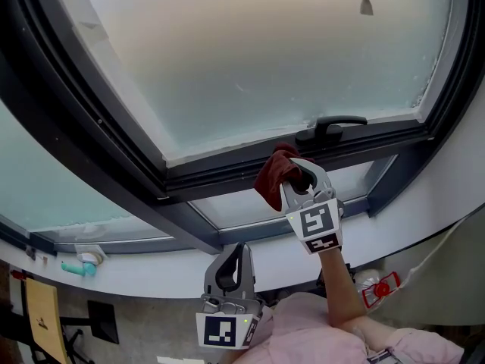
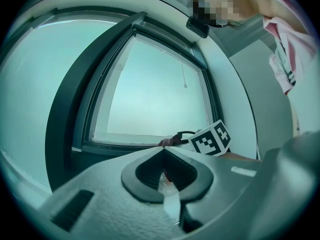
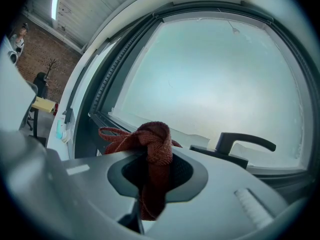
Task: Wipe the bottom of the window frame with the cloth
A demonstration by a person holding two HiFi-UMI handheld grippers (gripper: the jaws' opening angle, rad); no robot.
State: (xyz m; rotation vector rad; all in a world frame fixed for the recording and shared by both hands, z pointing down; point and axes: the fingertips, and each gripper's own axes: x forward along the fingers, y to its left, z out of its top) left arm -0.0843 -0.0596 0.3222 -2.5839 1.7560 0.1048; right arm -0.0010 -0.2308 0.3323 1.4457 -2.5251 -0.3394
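The right gripper (image 1: pixel 301 179) is clamped on the red cloth (image 1: pixel 271 174), which is bunched at the bottom frame (image 1: pixel 220 177), just left of the handle (image 1: pixel 333 126). Wiping looks about to start: the next move calls for pressing the cloth down and drawing it along the frame. The left gripper (image 1: pixel 236 260) hangs low, jaws together on nothing.

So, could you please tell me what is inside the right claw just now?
The dark red cloth is clamped in the right claw, bunched above the jaws, with a tail hanging below. The pinched part is covered, and the cloth hides the window frame directly behind it.
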